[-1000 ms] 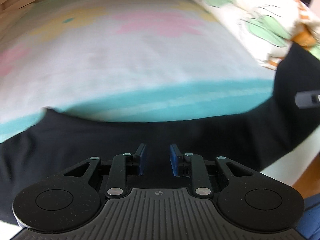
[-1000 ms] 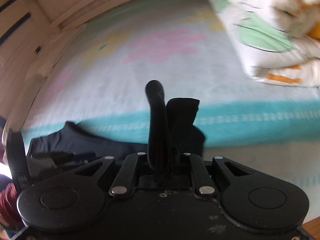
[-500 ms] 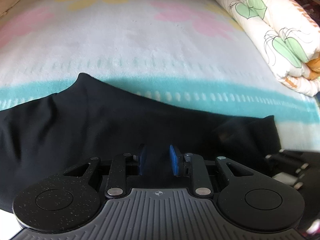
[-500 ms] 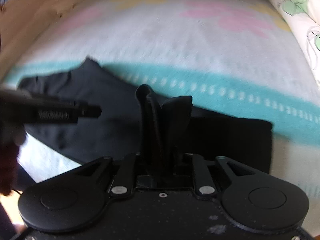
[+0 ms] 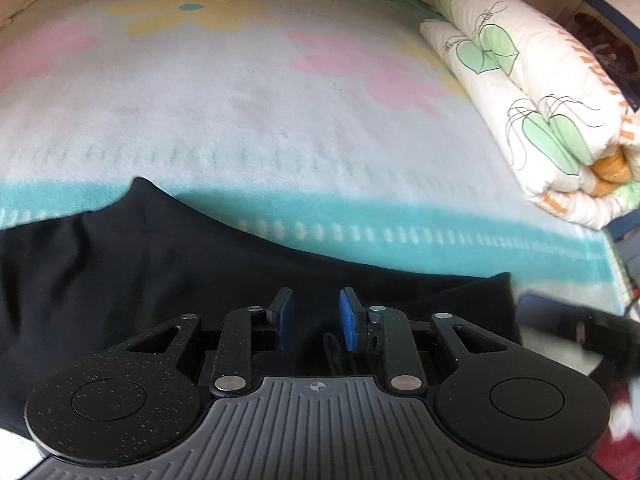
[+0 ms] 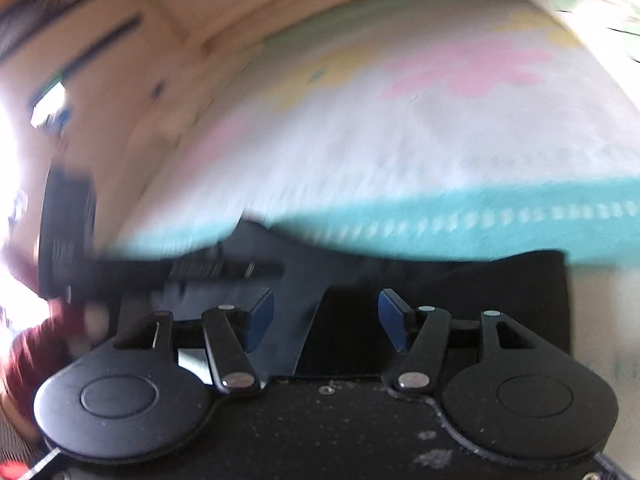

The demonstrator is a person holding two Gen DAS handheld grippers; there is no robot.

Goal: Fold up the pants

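The black pants lie flat along the near edge of the bed, over the teal stripe of the blanket. My left gripper is open and empty just above them. The right gripper shows blurred at the right edge of the left wrist view. In the right wrist view the pants lie under my right gripper, which is open wide and empty. The left gripper shows blurred at the left of that view.
A flowered blanket covers the bed. A rolled quilt with green leaves lies at the far right. A wooden bed frame runs along the far left side.
My right gripper has let go of the pants fabric and opened wide. The cloth it held now lies flat. The left gripper stays open over the pants.
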